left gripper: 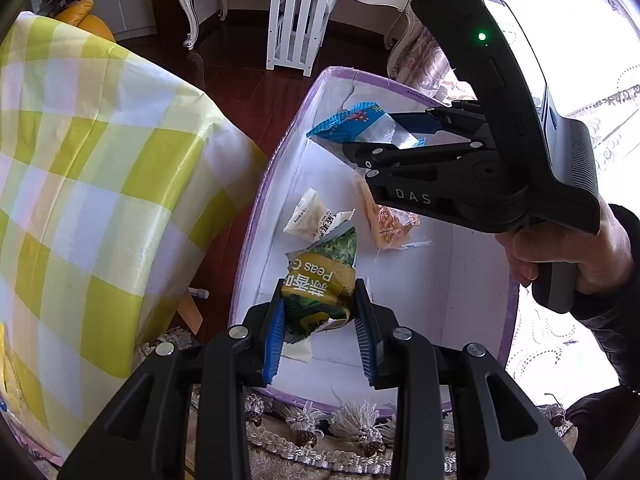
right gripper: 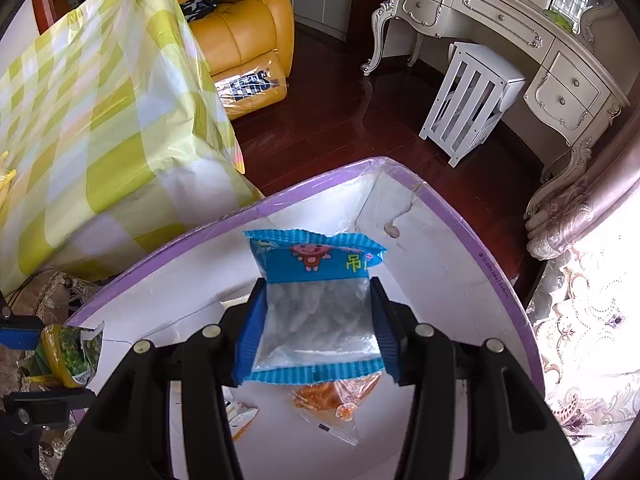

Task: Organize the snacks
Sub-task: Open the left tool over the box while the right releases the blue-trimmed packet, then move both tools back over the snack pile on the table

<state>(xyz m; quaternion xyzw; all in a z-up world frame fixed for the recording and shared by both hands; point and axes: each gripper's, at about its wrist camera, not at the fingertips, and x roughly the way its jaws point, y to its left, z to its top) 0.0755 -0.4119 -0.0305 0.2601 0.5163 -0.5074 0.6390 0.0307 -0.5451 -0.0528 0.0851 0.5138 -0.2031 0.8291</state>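
Observation:
My left gripper (left gripper: pixel 320 320) is shut on a green and yellow peas packet (left gripper: pixel 320 292) and holds it over the near end of a white box with a purple rim (left gripper: pixel 280 128). My right gripper (right gripper: pixel 318 320) is shut on a blue and clear snack packet (right gripper: pixel 316 308) above the same box (right gripper: pixel 440 208); it also shows in the left wrist view (left gripper: pixel 384 140) with its packet (left gripper: pixel 360 124). A white packet (left gripper: pixel 312 216) and an orange snack bag (left gripper: pixel 384 220) lie on the box floor. The orange bag (right gripper: pixel 332 398) lies below the blue packet. The peas packet (right gripper: pixel 68 356) shows at the lower left.
A table under a yellow checked cloth (left gripper: pixel 92 168) stands left of the box. A white slatted stool (left gripper: pixel 298 20) and a cream dresser (right gripper: pixel 520 28) stand on the dark wood floor beyond. A yellow armchair (right gripper: pixel 240 36) is at the back. A fringed cloth (left gripper: pixel 320 432) lies under the box.

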